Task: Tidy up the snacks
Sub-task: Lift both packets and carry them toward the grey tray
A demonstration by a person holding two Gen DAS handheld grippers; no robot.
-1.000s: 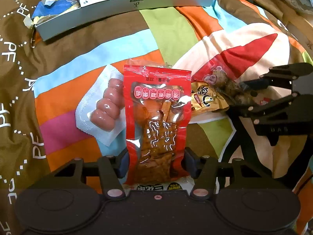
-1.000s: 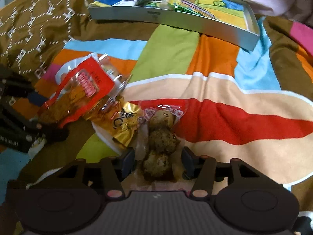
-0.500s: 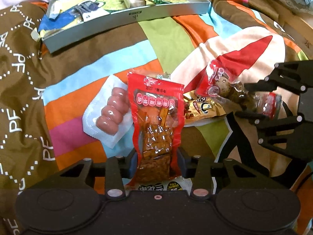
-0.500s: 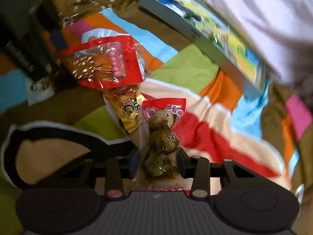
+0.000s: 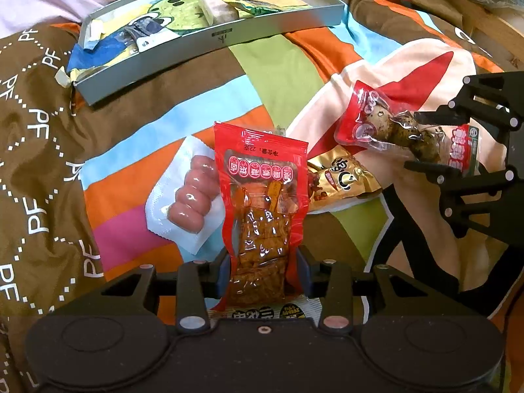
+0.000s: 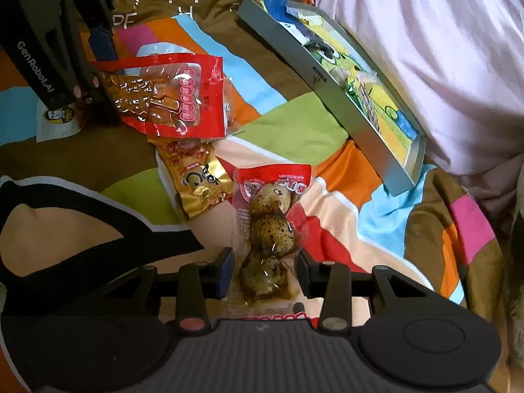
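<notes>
Left wrist view, item one: red tofu snack pouch [image 5: 262,203], standing upright between the two fingers of the left hand-held gripper [image 5: 262,273], which is clenching its lower end; the pouch is hanging clear of the bed cover [image 5: 137,124]. Item two: quail egg pack [image 6: 268,229], three speckled eggs in clear film with a red header, being gripped at its near end by the right hand-held gripper [image 6: 263,271] and likewise raised. Both grippers are carrying, none released.

Remaining on the bed cover: sausage pack [image 5: 190,196], white-edged, just left of the tofu pouch; gold snack packet [image 5: 340,180], lying between the two carried items.

Destination, as judged: grey tray [image 5: 209,37] at the far side of the scene, already holding several wrapped snacks.

Step in hand, as judged: transport phase, with both picks done and placing not yet begun. Next move is calling for travel forward to the tray, clearing its near wall, then lowering each pouch onto a bare part of the floor before letting go.
</notes>
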